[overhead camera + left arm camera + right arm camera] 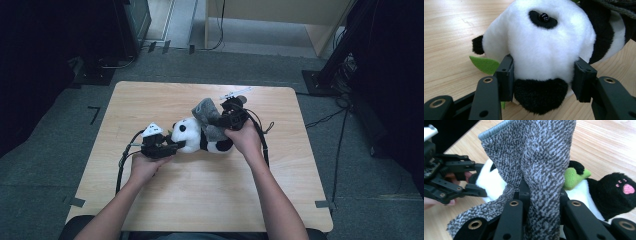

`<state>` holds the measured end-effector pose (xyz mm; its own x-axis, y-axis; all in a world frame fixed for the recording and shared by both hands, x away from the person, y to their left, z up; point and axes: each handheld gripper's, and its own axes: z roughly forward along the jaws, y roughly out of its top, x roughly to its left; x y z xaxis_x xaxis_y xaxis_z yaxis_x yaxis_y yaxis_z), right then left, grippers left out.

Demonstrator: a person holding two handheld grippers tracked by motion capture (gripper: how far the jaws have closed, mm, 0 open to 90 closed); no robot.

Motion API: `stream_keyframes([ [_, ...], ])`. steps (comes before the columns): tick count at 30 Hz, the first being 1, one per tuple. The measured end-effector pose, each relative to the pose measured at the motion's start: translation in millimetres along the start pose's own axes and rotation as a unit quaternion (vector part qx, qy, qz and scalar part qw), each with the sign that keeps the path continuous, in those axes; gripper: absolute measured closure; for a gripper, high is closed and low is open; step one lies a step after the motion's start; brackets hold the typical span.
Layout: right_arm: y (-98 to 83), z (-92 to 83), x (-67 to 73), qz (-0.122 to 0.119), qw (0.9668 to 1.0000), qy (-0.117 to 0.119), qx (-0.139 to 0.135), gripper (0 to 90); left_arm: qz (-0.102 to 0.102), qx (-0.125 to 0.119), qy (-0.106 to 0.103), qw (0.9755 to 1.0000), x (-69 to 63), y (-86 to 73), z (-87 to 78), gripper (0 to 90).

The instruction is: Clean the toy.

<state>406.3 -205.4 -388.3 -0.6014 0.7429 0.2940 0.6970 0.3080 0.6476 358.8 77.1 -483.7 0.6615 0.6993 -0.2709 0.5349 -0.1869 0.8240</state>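
On the wooden table [150, 200] a toy panda [192, 136] lies on its side, near the middle. The left gripper [544, 77] has its two black jaws on both sides of the panda's white head, squeezing it, with a black ear sticking out between them. A green felt leaf [484, 64] pokes out beside the head. The right gripper [540, 195] is at the panda's body. Its jaws are pinched tight on a grey knitted cloth [534, 155], which stands up from them and drapes over the panda. A black paw with pink pads [624, 188] shows just beside the cloth.
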Motion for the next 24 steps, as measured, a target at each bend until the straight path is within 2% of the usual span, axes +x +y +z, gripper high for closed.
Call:
stream_keyframes([
  [3, 1.9, -1.6, 5.3, 0.006, 0.9998, 0.018, -0.01, 77.0, -0.007, -0.001, 0.0, 1.0, 0.7, 0.1, 0.0, 45.7],
  [7, 9.9, -1.7, 21.7, -0.008, 0.9994, 0.024, -0.023, 76.8, -0.009, -0.002, 0.001, 1.0, 0.6, 0.0, 0.1, 45.6],
  [11, 18.7, 6.3, 38.2, -0.016, 0.9987, 0.038, -0.031, 76.1, -0.007, -0.002, 0.001, 1.0, 0.9, 0.0, 0.0, 45.4],
  [19, 22.3, 46.4, 61.0, -0.019, 0.9983, 0.056, 0.003, 75.3, -0.005, 0.0, 0.003, 1.0, 0.9, 0.2, -0.5, 45.3],
  [24, 17.7, 67.1, 63.5, -0.024, 0.9987, 0.038, 0.025, 73.9, -0.009, 0.003, 0.005, 0.9999, 0.4, 0.0, -0.6, 45.3],
])
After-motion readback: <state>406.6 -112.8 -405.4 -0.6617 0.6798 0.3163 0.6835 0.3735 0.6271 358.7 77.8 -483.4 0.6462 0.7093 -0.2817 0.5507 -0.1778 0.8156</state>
